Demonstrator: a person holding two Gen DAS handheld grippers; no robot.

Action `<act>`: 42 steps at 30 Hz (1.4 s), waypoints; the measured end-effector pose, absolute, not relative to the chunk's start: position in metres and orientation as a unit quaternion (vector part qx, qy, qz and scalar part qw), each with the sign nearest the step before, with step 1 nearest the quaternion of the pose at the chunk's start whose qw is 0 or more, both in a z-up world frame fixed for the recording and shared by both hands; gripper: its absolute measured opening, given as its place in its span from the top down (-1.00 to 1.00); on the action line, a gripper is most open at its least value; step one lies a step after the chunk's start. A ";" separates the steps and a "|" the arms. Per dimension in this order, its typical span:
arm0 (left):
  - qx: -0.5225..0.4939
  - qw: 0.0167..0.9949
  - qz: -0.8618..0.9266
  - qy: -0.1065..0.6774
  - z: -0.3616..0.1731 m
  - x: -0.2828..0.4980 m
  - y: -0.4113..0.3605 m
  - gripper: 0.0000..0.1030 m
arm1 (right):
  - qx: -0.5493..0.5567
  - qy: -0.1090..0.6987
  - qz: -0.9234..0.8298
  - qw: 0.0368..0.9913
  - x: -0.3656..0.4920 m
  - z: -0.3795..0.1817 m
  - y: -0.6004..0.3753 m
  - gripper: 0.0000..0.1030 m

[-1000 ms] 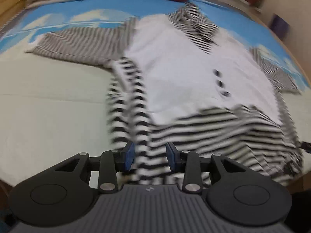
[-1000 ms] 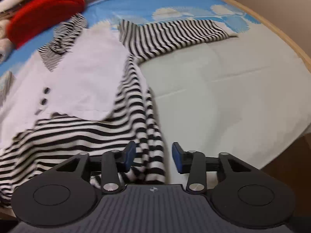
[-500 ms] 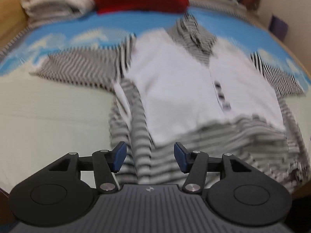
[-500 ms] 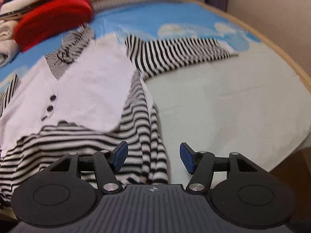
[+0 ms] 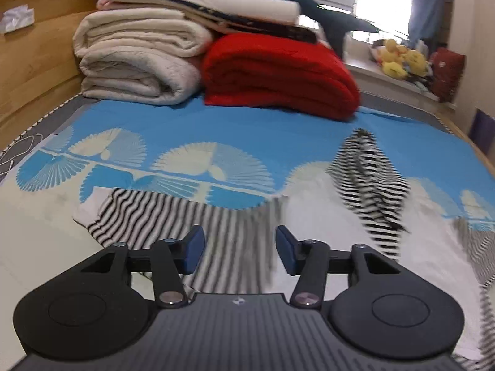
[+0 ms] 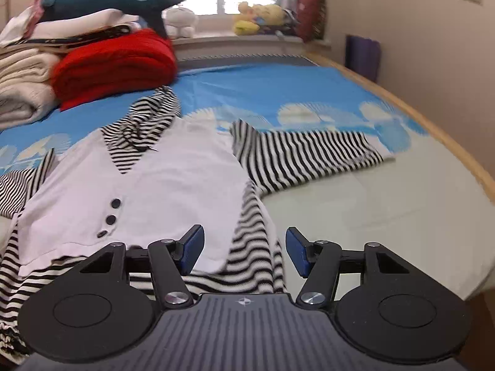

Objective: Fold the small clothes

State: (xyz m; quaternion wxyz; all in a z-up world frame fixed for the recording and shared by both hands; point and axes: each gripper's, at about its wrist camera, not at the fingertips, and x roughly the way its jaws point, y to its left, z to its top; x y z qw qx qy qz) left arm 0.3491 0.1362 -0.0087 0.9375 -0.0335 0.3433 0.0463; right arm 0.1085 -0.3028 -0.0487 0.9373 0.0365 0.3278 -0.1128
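A small top with a white vest front, black buttons and black-and-white striped sleeves lies flat, face up, on the bed. Its right sleeve stretches out to the right. Its left sleeve stretches out to the left, and the striped collar shows further right. My left gripper is open and empty, just above the left sleeve. My right gripper is open and empty, above the striped side of the top near its hem.
A folded red blanket and rolled cream blankets are stacked at the head of the bed. A wooden bed frame runs along the right edge. Plush toys sit on the windowsill.
Both grippers have opened wider and tilted up. The left one has moved from the hem toward the left sleeve. The right one has drawn back slightly over the striped side.
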 end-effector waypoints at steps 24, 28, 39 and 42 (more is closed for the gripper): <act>-0.273 0.862 0.204 0.375 -0.131 0.384 0.348 0.34 | 0.006 0.303 0.128 0.944 0.317 -0.014 -0.169 0.13; -0.343 0.835 0.220 0.369 -0.153 0.394 0.369 0.34 | -0.003 0.320 0.107 0.941 0.331 -0.026 -0.180 0.12; -0.248 0.906 0.161 0.302 -0.080 0.427 0.282 0.99 | 0.104 0.403 -0.008 0.909 0.346 -0.054 -0.244 0.12; -0.216 0.936 0.051 0.274 -0.036 0.425 0.209 0.99 | 0.126 0.413 -0.026 0.902 0.345 -0.061 -0.256 0.12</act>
